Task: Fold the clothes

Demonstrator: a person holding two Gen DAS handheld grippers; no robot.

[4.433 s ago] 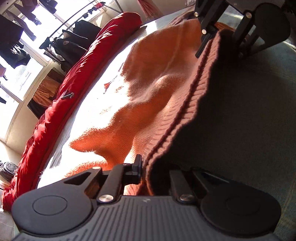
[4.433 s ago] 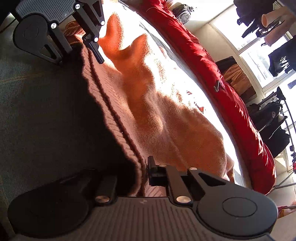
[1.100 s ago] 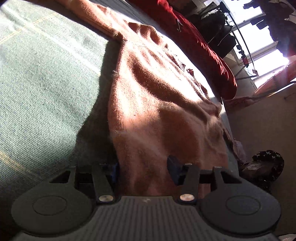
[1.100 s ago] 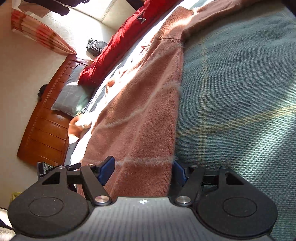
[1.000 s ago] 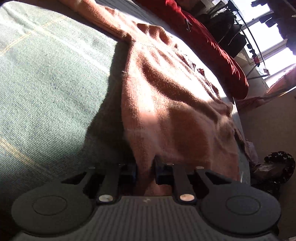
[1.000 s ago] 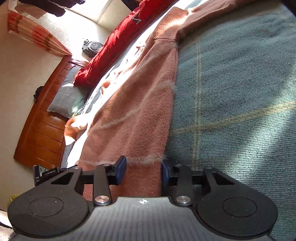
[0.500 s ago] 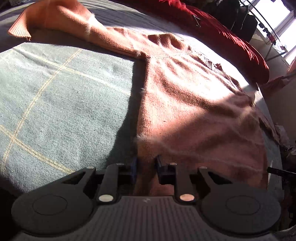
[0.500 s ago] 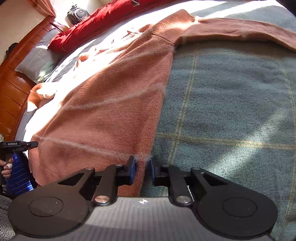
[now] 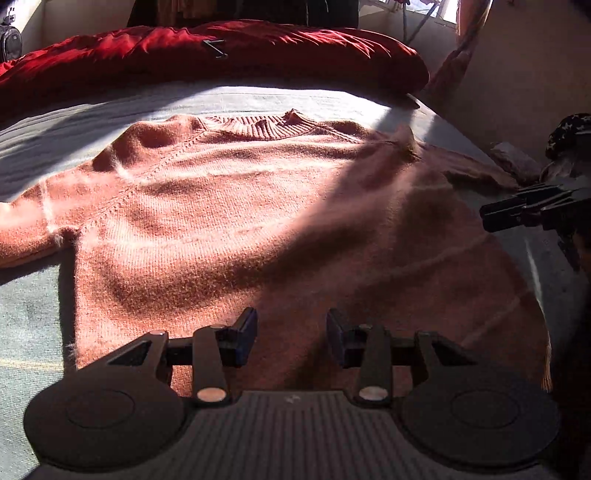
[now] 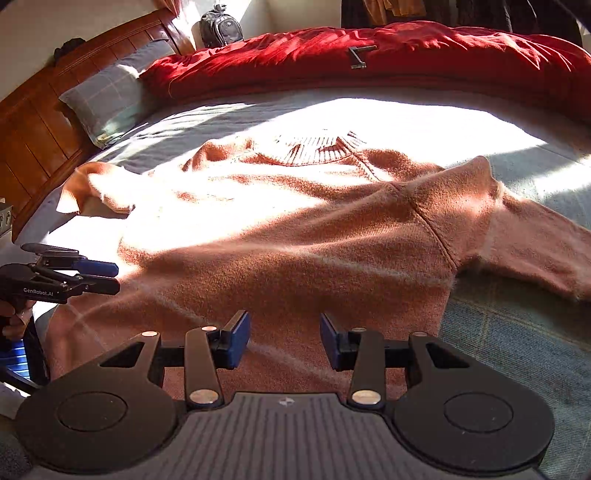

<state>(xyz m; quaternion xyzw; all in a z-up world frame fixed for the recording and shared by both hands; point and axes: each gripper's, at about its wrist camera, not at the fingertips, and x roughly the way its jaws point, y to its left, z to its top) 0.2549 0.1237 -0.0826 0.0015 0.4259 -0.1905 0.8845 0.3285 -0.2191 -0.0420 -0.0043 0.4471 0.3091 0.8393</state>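
The orange sweater [image 9: 258, 221] lies spread flat, front up, on the bed [image 10: 406, 118], its ribbed collar [image 10: 314, 147] toward the far side and its hem toward the cameras; sunlight falls across its upper half, shadow across the lower part; one sleeve [image 10: 535, 243] stretches out sideways from the sweater's body over the plaid blanket [image 10: 517, 339], the other sleeve [image 10: 92, 188] lies bunched on the side nearer the headboard. Above the sweater's hem the left gripper [image 9: 291, 334] hovers, its jaws opening with nothing clamped, only knit seen beneath the gap; the right gripper [image 10: 284, 338] hangs likewise over the hem, jaws opening, free of the cloth. Beyond the sweater's collar a red duvet [image 10: 369, 62] runs along the bed's far edge; a grey pillow [image 10: 107, 99] rests beside the sweater's bunched sleeve, against the wooden headboard [image 10: 33, 122]; a dark backpack [image 10: 220, 24] sits behind the duvet.
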